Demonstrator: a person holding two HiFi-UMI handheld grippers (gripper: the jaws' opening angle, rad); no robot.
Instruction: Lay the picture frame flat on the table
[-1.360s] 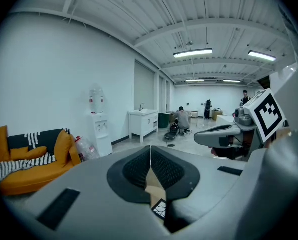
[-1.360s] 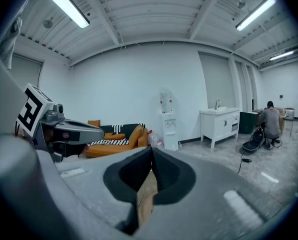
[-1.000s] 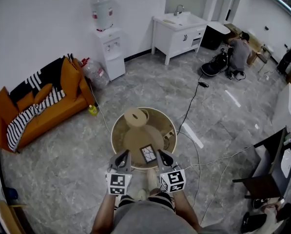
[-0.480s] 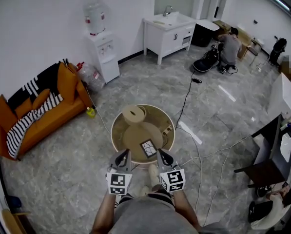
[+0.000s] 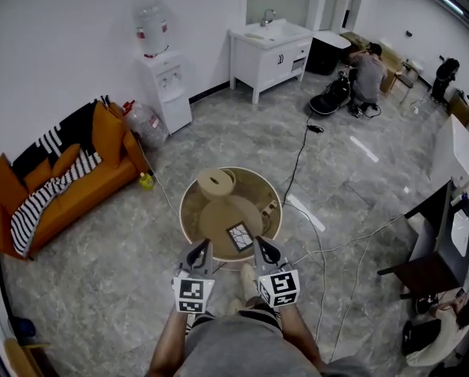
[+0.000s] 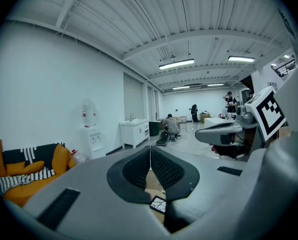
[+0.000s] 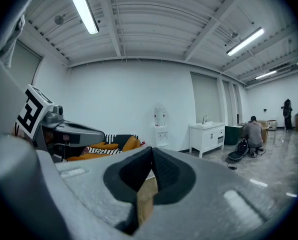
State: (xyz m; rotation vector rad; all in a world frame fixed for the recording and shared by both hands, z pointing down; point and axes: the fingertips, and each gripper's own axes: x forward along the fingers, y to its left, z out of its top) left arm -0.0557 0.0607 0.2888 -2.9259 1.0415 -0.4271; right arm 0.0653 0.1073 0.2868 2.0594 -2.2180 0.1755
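A small dark picture frame [image 5: 239,236] with a pale patterned picture rests on the near part of a round wooden table [image 5: 193,225]. Whether it lies flat or leans I cannot tell. My left gripper [image 5: 199,250] hovers at the table's near edge, left of the frame, shut and empty. My right gripper [image 5: 261,247] hovers just right of the frame, also shut with nothing in it. In the left gripper view the pads of the left gripper [image 6: 150,165] meet, and the frame [image 6: 158,204] peeks out below them. The right gripper [image 7: 151,167] shows shut jaws over bare wood.
A smaller round wooden disc [image 5: 217,184] sits at the table's far side. A cable [image 5: 301,171] runs across the floor to the right. An orange sofa [image 5: 69,175], a water dispenser [image 5: 165,81], a white sink cabinet [image 5: 272,49] and a crouching person [image 5: 369,73] stand farther off.
The head view has swung a little to the right. Both grippers and the frame keep their places by the table's near edge.
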